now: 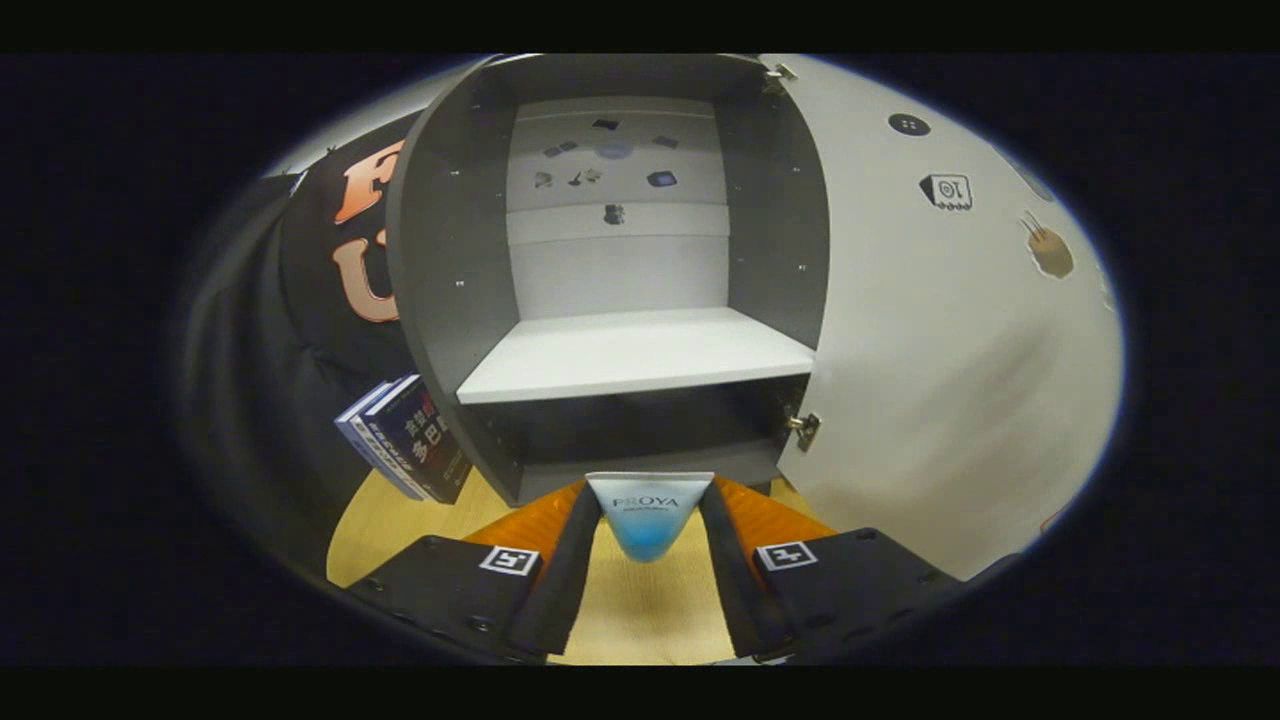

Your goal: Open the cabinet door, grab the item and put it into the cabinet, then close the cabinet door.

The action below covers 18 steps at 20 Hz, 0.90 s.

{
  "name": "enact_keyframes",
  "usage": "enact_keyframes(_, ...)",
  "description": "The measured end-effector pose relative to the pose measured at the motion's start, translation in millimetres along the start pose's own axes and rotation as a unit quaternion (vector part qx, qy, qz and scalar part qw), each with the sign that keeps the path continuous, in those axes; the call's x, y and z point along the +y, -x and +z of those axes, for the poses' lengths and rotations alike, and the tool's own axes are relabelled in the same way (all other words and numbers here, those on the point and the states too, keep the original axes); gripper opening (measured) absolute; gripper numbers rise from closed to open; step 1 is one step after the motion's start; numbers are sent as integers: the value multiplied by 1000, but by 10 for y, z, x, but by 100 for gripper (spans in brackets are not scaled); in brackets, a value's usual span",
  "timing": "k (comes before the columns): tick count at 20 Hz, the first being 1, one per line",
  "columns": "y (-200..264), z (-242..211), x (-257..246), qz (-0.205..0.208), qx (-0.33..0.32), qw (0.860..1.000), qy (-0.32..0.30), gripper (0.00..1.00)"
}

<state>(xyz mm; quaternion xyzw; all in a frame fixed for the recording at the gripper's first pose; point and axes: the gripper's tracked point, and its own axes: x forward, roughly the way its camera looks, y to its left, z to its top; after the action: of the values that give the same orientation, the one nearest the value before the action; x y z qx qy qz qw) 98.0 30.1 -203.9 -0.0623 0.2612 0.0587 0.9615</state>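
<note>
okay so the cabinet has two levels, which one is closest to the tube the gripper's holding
The dark lower compartment, under the white shelf. It opens just beyond the tube that the gripper clamps between its fingers; the bright upper compartment sits higher and farther off.

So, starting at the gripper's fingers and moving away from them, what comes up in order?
Gripper shut on the tube → cabinet's lower opening → white shelf → cabinet's back wall. The books lean beside the cabinet; the open door stands opposite them.
</note>
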Motion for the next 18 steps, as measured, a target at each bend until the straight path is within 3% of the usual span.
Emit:
enact_keyframes(9, -83, 1132, 154, 22, -62, 998, 0, 65)
enact_keyframes(18, -970, 1550, 110, 6, -45, 999, 6, 65)
